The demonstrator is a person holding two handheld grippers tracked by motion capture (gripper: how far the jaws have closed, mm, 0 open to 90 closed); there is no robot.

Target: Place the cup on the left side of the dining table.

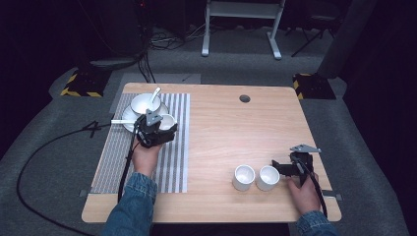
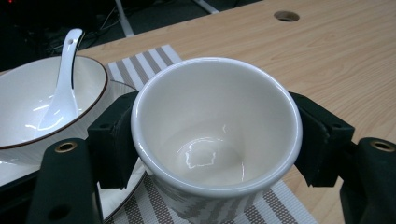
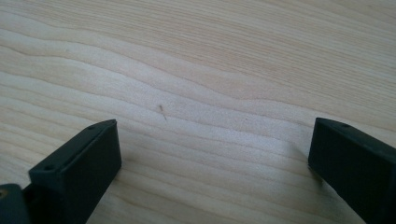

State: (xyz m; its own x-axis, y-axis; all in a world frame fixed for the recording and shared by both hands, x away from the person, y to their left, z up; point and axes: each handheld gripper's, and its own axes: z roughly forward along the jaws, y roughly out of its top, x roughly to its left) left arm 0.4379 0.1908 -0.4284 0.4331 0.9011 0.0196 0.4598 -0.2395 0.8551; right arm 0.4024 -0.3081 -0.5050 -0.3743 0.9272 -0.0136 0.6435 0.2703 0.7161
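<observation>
My left gripper (image 1: 164,129) is shut on a white cup (image 2: 215,126), its two black jaws pressed on the cup's sides. The cup (image 1: 167,122) is empty and upright over the striped placemat (image 1: 169,162), just right of a white bowl (image 1: 144,103) that holds a white spoon (image 2: 62,93) and sits on a plate (image 1: 127,114). My right gripper (image 1: 276,167) is open at the table's front right, low over bare wood, its jaws wide apart with nothing between them. It points left toward two more white cups (image 1: 244,177) (image 1: 268,177) that stand side by side.
The wooden table (image 1: 231,128) has a round cable hole (image 1: 244,98) near its far edge. A second white spoon (image 1: 120,121) lies at the plate's left side. Cables trail off the left edge onto the grey floor.
</observation>
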